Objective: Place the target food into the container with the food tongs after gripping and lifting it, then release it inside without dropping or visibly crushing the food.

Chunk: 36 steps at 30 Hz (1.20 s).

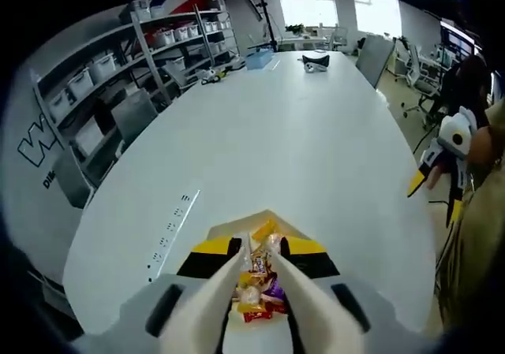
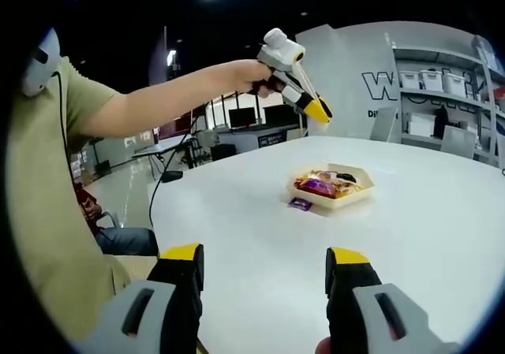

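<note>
Your white table [image 2: 260, 236] fills a workshop with shelving; the wall lettering is cut off, only a "W" readable. The tray [image 2: 331, 187] of wrapped snacks sits mid-table, one purple candy [image 2: 300, 204] just beside it. Your left gripper [image 2: 312, 102], arm outstretched above the tray, shows jaws together. Your right gripper [image 2: 264, 271] is spread apart, nearer the table's edge.

Table [image 2: 260, 251] bare — tray [image 2: 331, 188] central.

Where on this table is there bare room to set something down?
The white table is bare between the right tongs and the tray of snacks. Crowded spots: the tray, the purple candy beside it, and clutter at the far end.
</note>
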Each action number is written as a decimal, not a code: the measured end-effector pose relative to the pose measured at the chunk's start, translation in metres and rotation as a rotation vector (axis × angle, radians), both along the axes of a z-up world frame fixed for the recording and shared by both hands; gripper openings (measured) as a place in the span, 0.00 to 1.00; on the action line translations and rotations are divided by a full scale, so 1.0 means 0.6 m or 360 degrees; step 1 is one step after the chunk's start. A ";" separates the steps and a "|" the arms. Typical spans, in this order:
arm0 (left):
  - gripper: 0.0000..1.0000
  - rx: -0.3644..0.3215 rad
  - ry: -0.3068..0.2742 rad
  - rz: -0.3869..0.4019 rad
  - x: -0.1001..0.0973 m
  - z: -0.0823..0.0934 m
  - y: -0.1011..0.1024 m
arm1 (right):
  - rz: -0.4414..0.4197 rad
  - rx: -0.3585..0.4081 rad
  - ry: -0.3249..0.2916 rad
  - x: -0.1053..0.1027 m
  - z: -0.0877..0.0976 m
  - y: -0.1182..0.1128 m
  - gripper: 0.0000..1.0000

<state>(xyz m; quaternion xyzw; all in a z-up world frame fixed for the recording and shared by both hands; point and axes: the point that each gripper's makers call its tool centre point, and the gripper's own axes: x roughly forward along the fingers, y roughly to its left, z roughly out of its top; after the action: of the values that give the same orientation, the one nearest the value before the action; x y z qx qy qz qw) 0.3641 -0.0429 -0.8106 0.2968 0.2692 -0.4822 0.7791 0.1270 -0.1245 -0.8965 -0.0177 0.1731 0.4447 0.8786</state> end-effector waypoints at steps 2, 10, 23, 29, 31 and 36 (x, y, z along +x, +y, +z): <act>0.22 0.0003 -0.0003 -0.0005 -0.005 -0.002 0.003 | 0.0002 0.0000 -0.0001 0.000 0.001 0.001 0.60; 0.22 0.0013 0.0009 -0.0016 -0.027 -0.019 0.013 | 0.0011 -0.0001 -0.0002 0.002 0.001 0.006 0.60; 0.22 0.0023 0.0041 -0.0012 -0.059 -0.058 0.035 | 0.0024 -0.0008 -0.0002 0.000 0.001 0.012 0.60; 0.22 0.0030 0.0038 -0.0034 -0.079 -0.074 0.035 | 0.0028 -0.0011 0.0005 0.000 -0.002 0.014 0.60; 0.22 0.0031 0.0034 -0.0043 -0.086 -0.078 0.035 | 0.0031 -0.0011 0.0005 0.000 -0.002 0.016 0.60; 0.22 0.0019 0.0023 -0.0058 -0.098 -0.082 0.035 | 0.0033 -0.0014 0.0010 0.000 -0.005 0.017 0.60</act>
<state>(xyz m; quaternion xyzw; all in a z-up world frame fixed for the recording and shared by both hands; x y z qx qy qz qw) 0.3054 -0.0219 -0.8599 0.3027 0.2723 -0.4968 0.7665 0.1272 -0.1143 -0.8993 -0.0220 0.1777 0.4532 0.8733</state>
